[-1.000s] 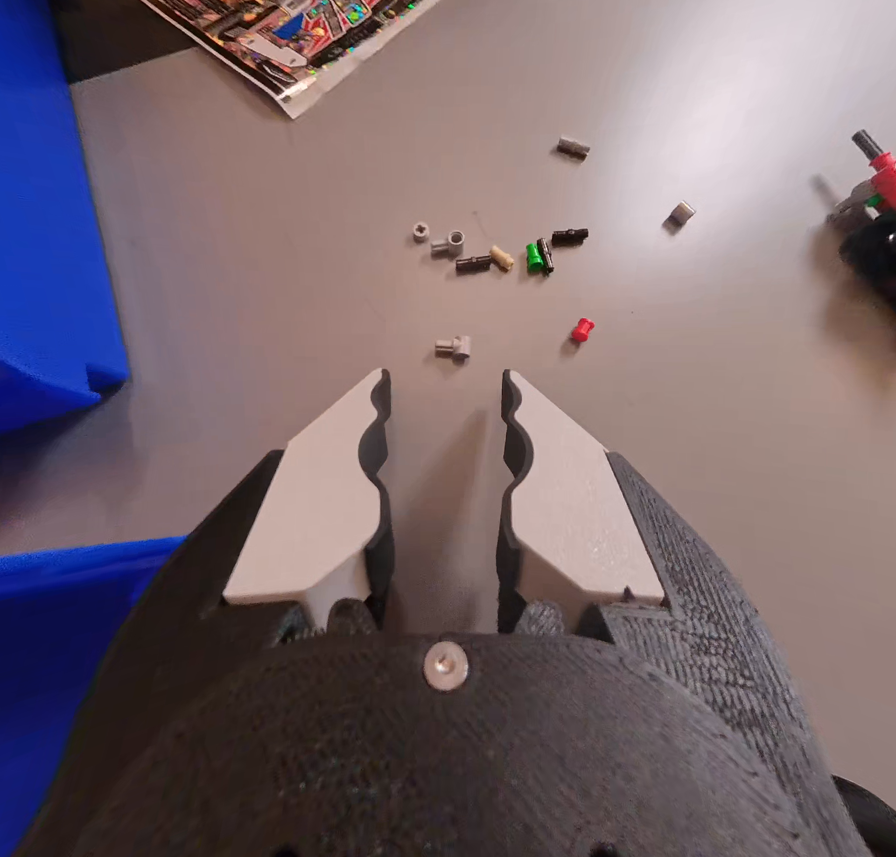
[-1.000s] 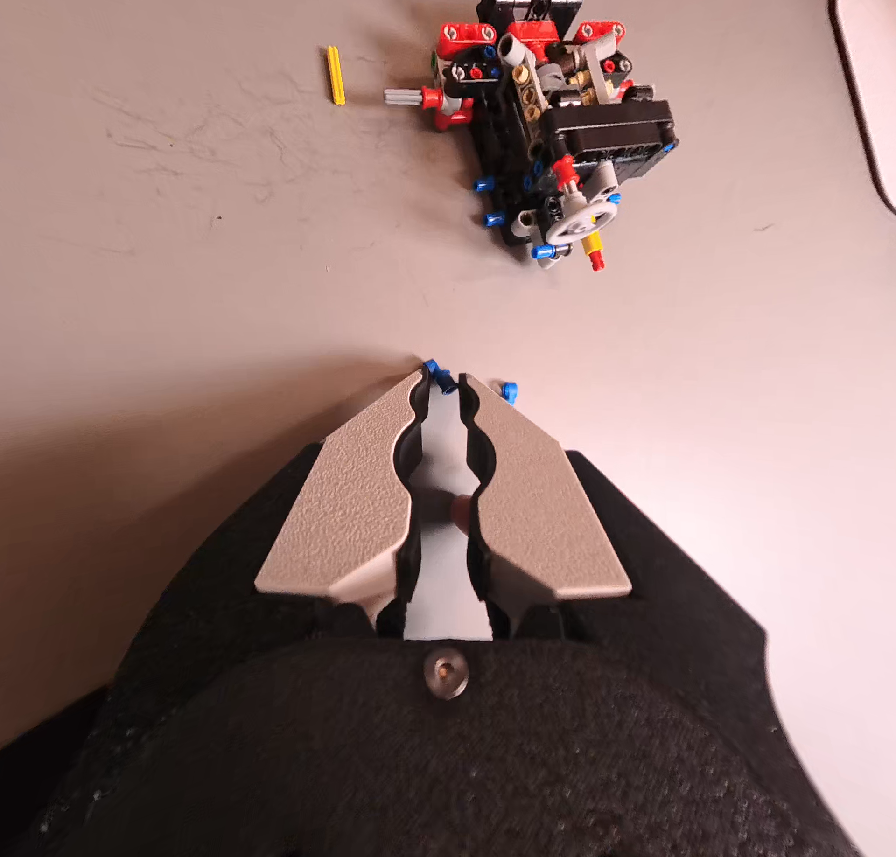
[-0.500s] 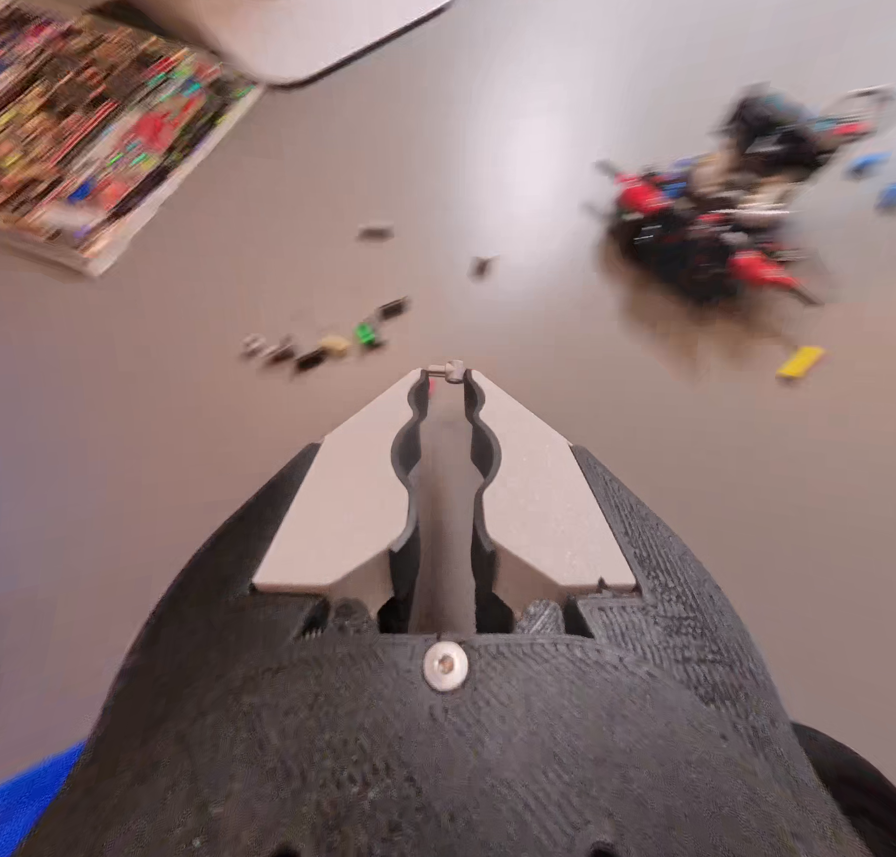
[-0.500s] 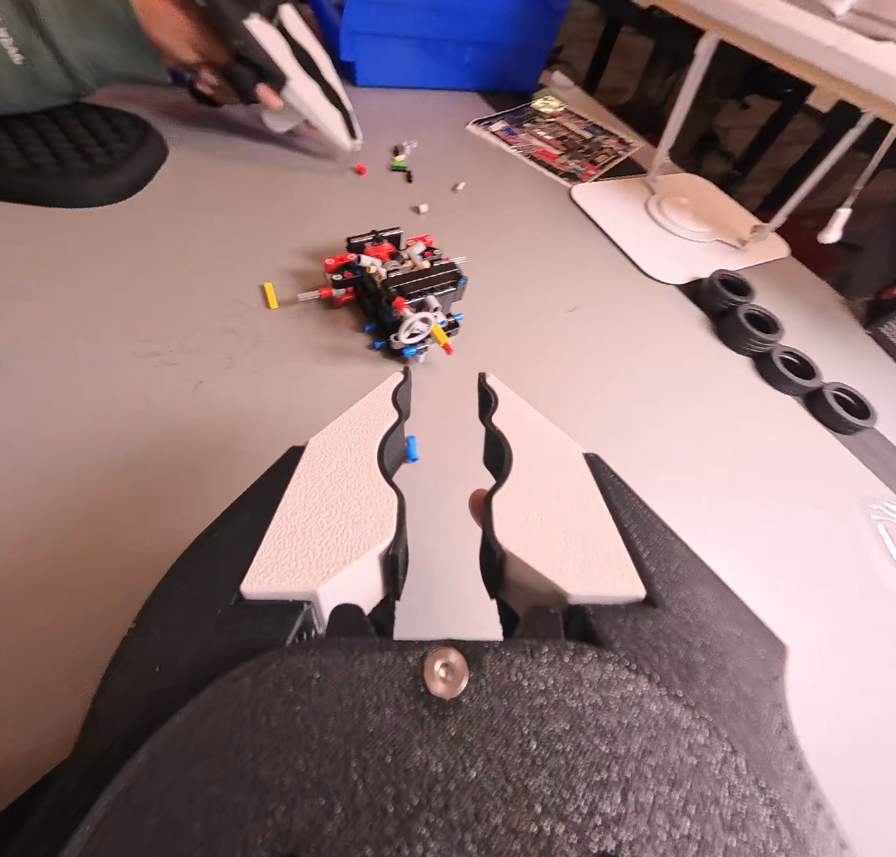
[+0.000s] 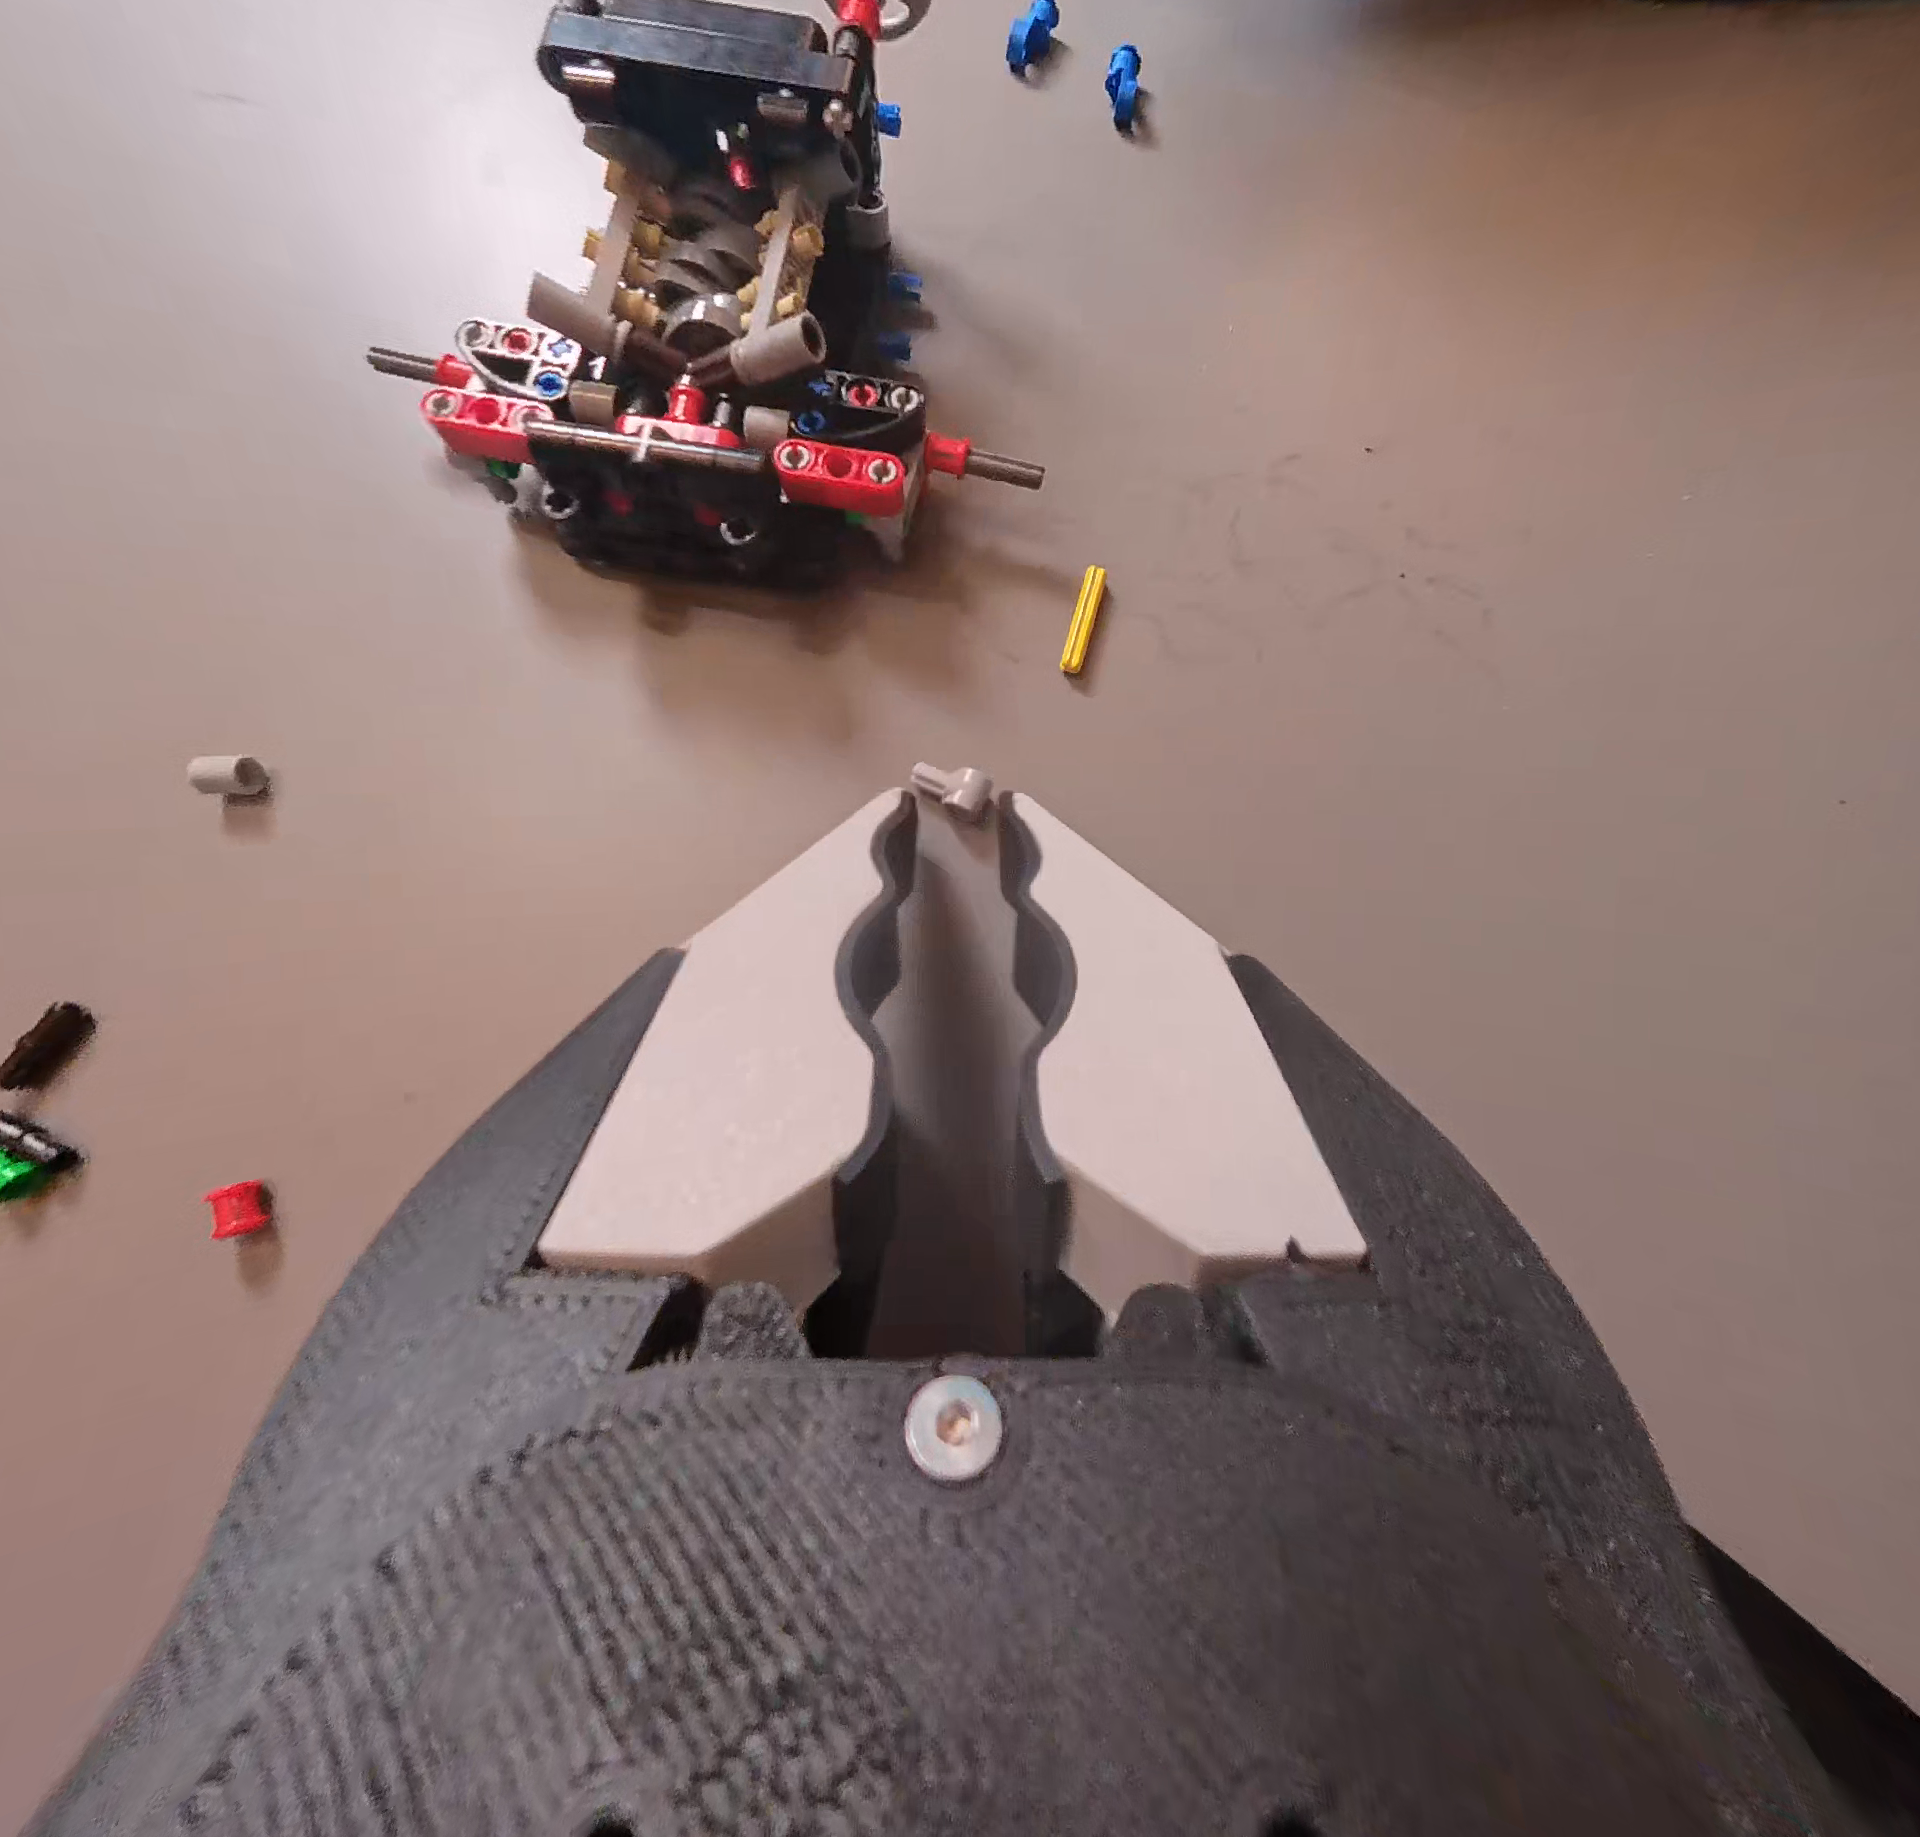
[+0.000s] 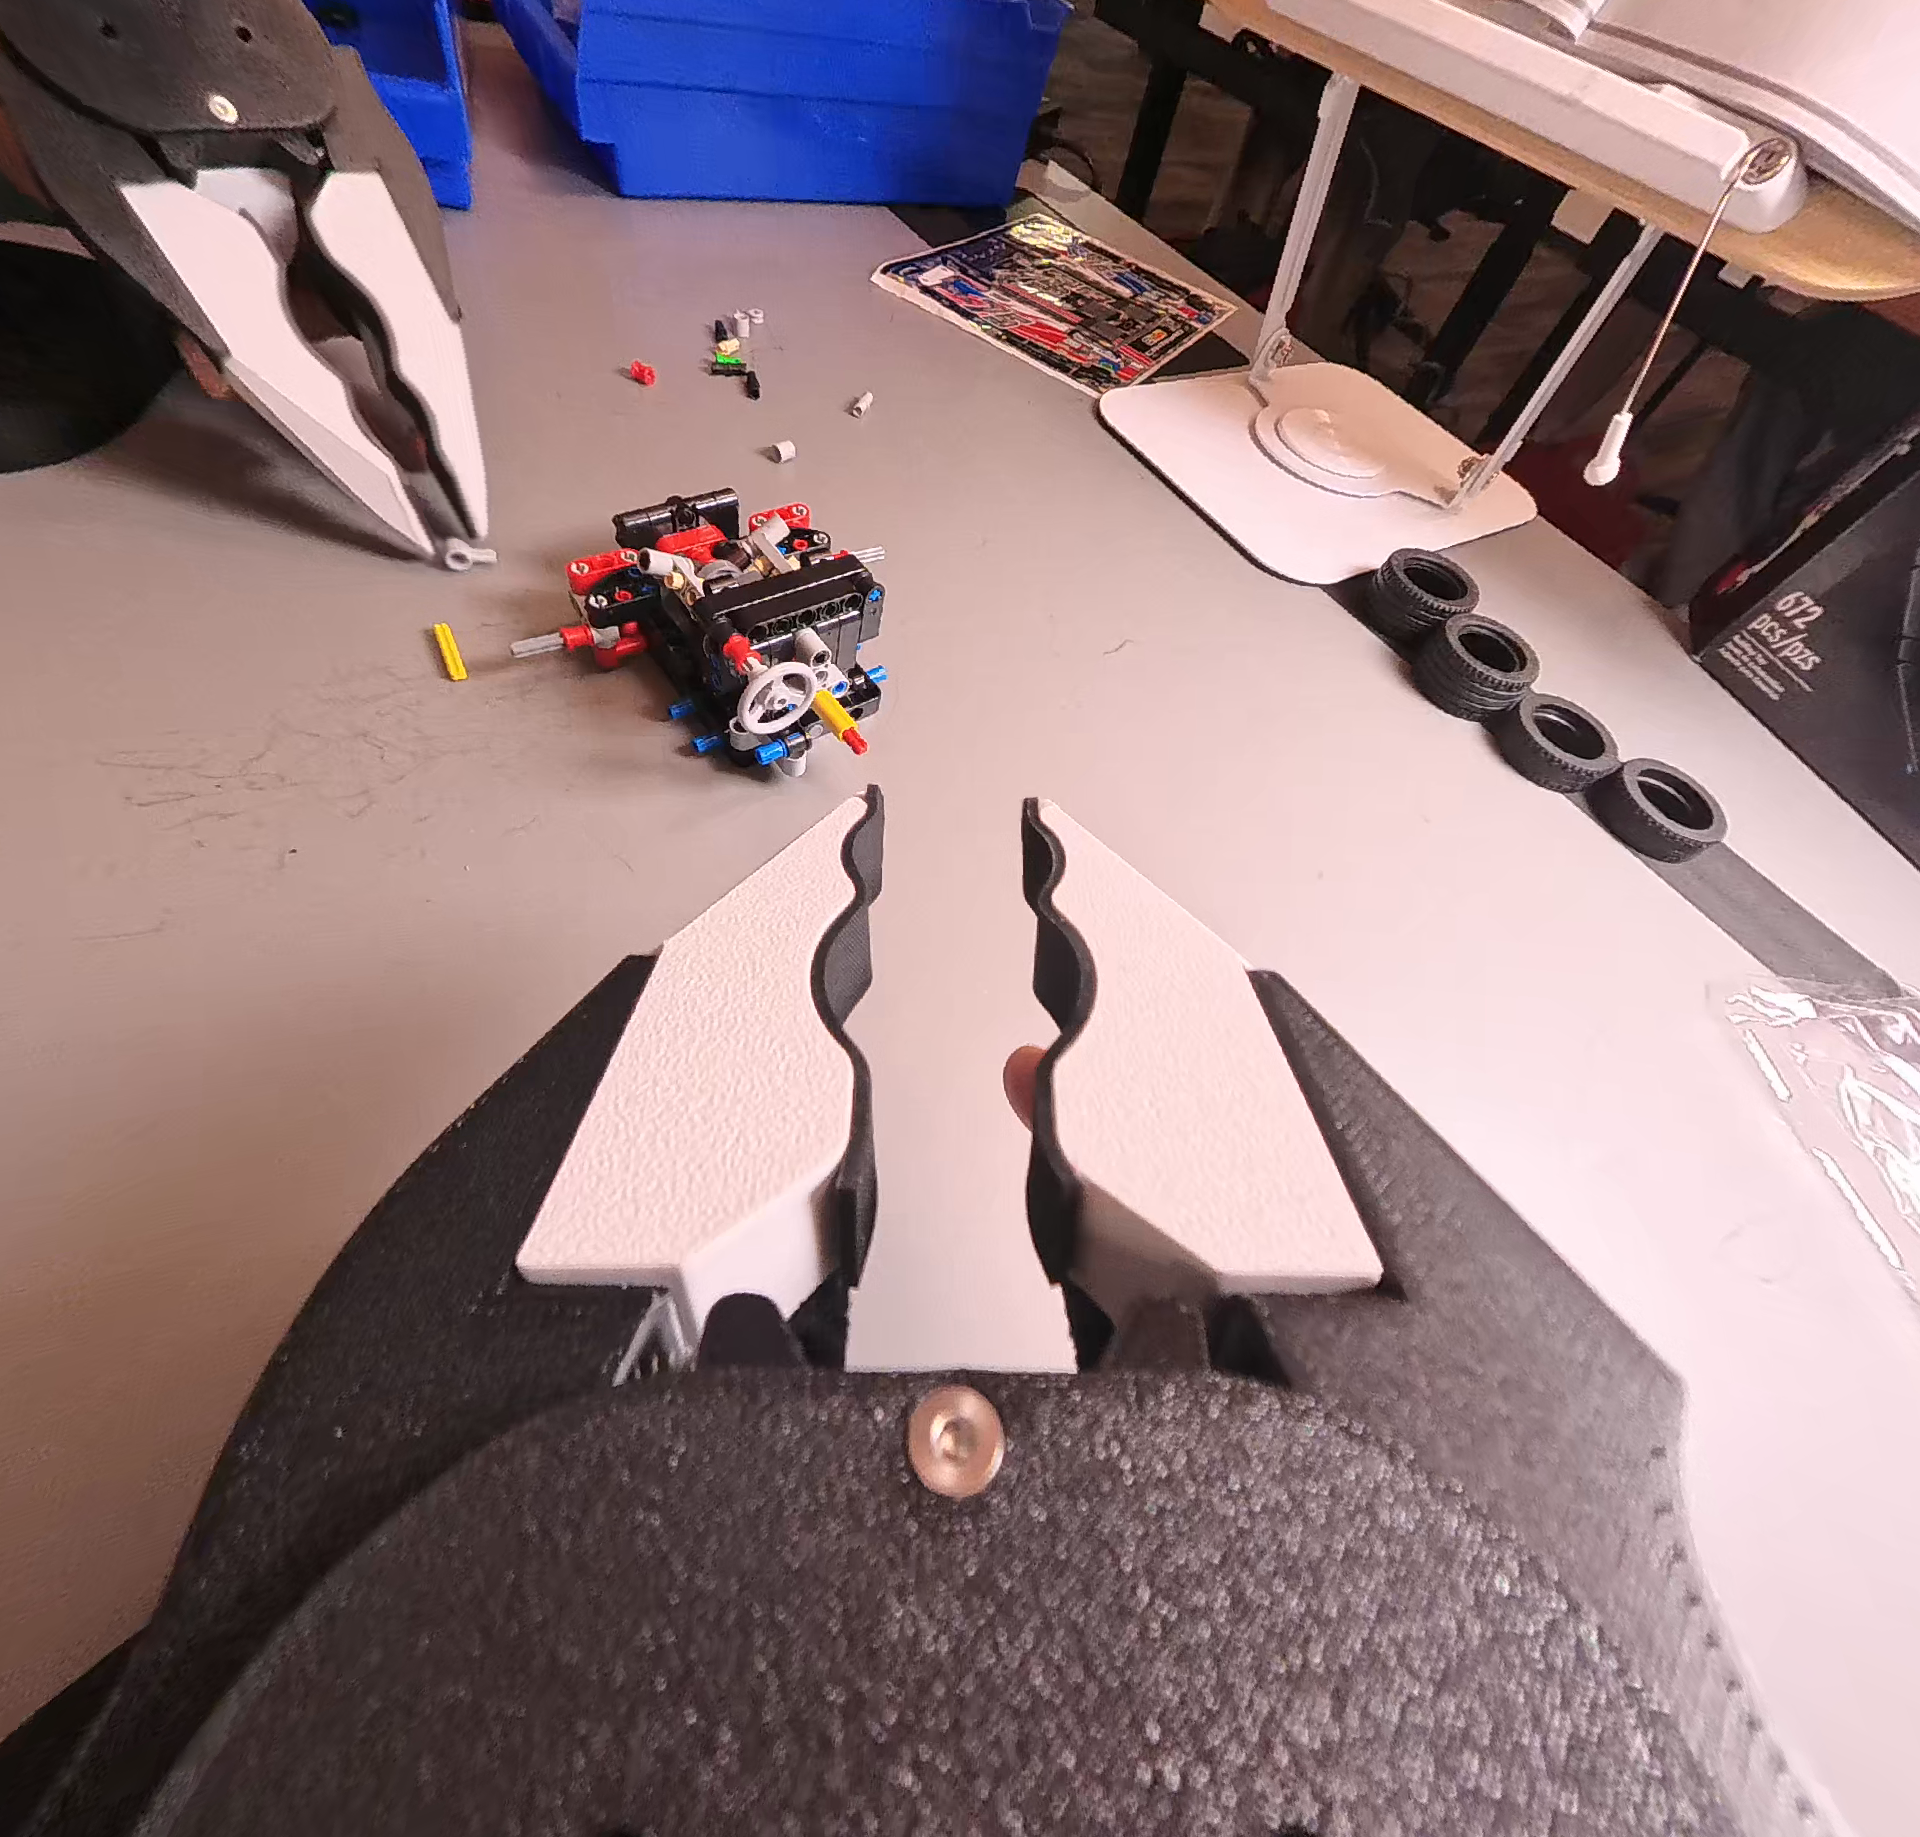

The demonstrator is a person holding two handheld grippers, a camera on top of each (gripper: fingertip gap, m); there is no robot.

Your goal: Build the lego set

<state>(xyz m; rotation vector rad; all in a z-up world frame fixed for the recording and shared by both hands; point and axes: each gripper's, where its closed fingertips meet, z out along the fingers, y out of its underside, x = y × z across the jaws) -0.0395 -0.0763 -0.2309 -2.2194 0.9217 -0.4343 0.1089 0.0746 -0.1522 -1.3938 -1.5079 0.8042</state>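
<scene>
Left wrist view: we are gripping a small grey connector piece at the tips of the left tool, above the tabletop, near the partly built lego model. Our right tool is hanging released, holding nothing, short of the model.

Both the left gripper and the right gripper have rough black printed bodies, pale grey wedge-shaped jaws with wavy black inner pads, and one silver screw at the centre.
</scene>
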